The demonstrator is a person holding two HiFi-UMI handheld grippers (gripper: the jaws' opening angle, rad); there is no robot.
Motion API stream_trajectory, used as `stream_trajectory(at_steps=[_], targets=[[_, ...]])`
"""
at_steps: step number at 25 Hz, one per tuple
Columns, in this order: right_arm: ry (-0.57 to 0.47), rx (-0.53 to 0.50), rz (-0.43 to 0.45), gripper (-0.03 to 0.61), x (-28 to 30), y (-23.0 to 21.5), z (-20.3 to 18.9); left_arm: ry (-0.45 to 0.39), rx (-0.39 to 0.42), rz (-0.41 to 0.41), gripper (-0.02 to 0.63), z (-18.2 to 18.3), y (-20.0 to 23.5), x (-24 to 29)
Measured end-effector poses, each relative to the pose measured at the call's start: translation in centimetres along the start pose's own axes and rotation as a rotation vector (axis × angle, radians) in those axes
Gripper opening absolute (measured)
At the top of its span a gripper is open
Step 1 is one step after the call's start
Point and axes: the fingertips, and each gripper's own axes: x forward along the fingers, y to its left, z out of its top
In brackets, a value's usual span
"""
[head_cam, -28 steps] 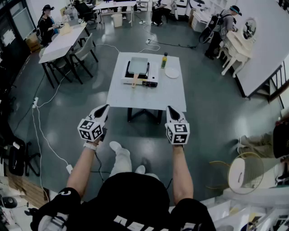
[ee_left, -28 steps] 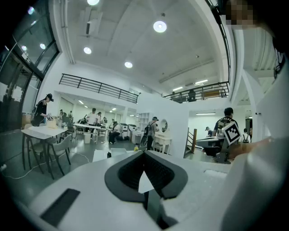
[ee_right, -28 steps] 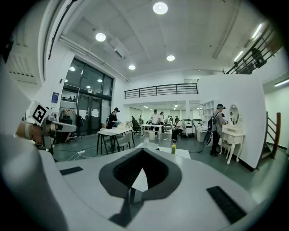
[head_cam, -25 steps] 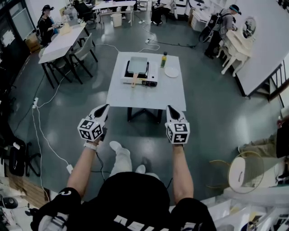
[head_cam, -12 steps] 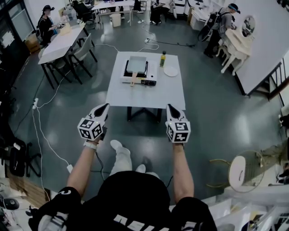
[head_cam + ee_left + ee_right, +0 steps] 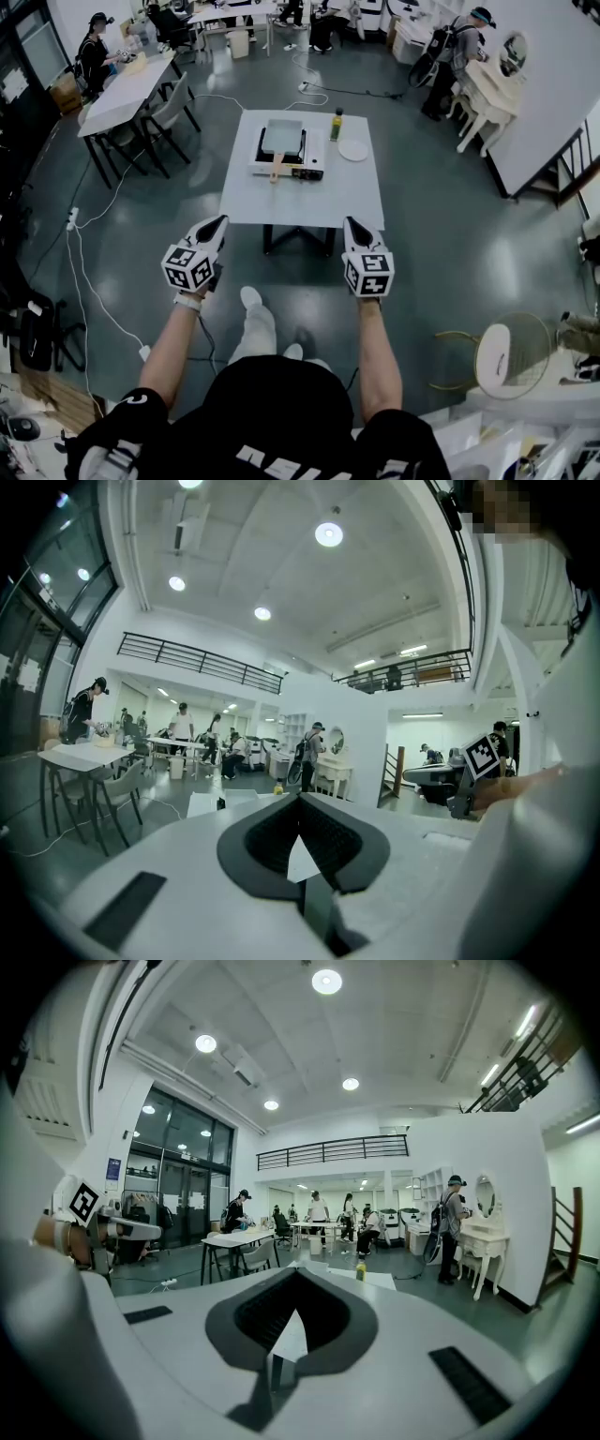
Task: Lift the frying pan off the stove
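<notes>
**Both grippers closed and empty, held well short of the table.**

The left gripper [image 6: 222, 221] and right gripper [image 6: 348, 223] had their jaws fully together with nothing between them, and were held side by side above the grey floor [image 6: 441, 234]. The frying pan [image 6: 282, 138] sat on the stove [image 6: 292, 170] at the far part of the white table [image 6: 305, 202], its handle pointing toward the person. A bottle [image 6: 336, 124] and a plate [image 6: 353, 150] stood just right of the stove. A stretch of floor lay between the grippers and the table. A desk [image 6: 120, 86] with chairs stood to the left.
</notes>
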Motion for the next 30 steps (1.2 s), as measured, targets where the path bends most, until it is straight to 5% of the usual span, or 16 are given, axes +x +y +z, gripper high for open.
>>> stream_trajectory(at_steps=[30], targets=[[0.031,0.011,-0.009,-0.005,7.5,-2.2,0.5,0.015,-0.008,-0.02,-0.002,1.0,4.8,6.9]])
